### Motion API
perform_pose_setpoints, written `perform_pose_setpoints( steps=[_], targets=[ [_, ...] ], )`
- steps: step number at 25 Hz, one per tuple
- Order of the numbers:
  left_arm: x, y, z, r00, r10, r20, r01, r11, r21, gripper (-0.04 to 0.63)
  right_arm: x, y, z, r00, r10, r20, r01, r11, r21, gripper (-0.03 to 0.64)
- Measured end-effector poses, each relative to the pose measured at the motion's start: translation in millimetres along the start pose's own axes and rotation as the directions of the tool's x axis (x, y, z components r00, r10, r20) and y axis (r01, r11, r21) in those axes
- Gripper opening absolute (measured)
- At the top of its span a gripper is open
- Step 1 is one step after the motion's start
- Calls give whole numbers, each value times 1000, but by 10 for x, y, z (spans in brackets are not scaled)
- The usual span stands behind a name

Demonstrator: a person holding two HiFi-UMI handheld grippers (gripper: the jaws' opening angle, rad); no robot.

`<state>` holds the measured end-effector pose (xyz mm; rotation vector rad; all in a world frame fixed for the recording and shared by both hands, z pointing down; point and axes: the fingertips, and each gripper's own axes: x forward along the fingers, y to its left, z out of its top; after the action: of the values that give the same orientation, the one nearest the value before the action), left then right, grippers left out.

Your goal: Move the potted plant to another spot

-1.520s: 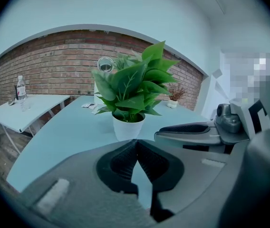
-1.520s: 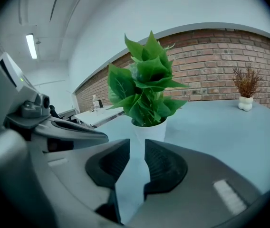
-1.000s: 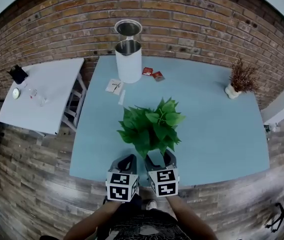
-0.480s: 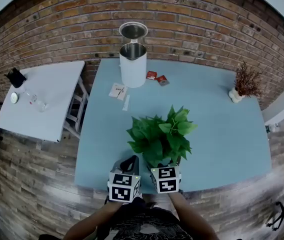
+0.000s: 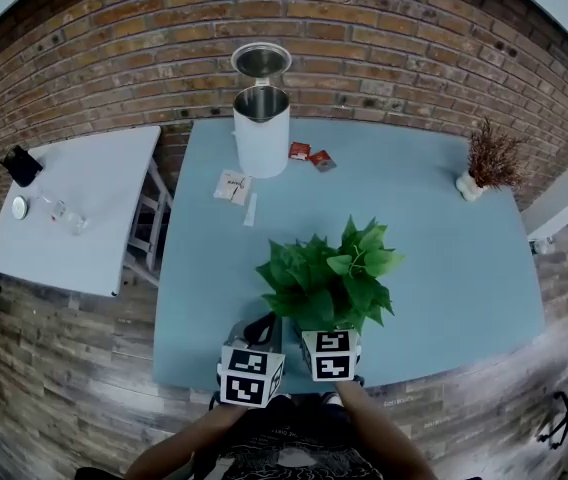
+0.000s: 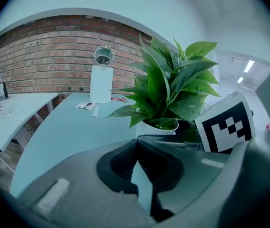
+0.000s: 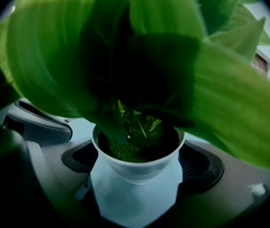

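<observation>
The potted plant [image 5: 329,276], broad green leaves in a small white pot [image 7: 137,167], stands on the blue table [image 5: 444,258] close to its front edge. My right gripper [image 5: 329,330] reaches under the leaves. Its jaws are opening on either side of the pot and the pads [image 7: 199,167] stand a little off the pot's wall. My left gripper [image 5: 261,330] sits just left of the plant with its tips together and nothing between them. In the left gripper view [image 6: 135,144] the plant [image 6: 170,91] rises right of the jaws.
A white cylindrical container [image 5: 261,128] with its lid up stands at the table's back. Red packets [image 5: 309,155] and white paper slips [image 5: 232,186] lie beside it. A dried plant in a small vase [image 5: 486,158] is at the back right. A white side table [image 5: 74,208] stands left.
The plant and the right gripper have shifted right and nearer the table's front edge. The left gripper drifted along beside them.
</observation>
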<state>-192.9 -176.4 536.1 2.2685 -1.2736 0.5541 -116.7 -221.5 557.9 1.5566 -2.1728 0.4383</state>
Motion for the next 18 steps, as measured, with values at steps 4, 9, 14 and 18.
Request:
perform_pose_setpoints(
  steps=[4,9,14,18],
  targets=[
    [29,-28,-21,1000,-9,-4,9,1000,1,-2,27,-8,10,1000,-2,12,2,1000,6,512],
    [86,-67,-10,1000,-9,2,9,1000,-2,-2,62,-28,7,1000,3,5,-3,999,-33,509],
    [135,-158,-23,1000,6,6,-6,1000,-16,-2,35,-59,-3,999,34,2,-33,998,-59,508],
    [149,-202,-3,1000,25,15,-25,999,-23,-2,10,-112,-18,999,37,-6,-37,997,-71,508]
  ],
)
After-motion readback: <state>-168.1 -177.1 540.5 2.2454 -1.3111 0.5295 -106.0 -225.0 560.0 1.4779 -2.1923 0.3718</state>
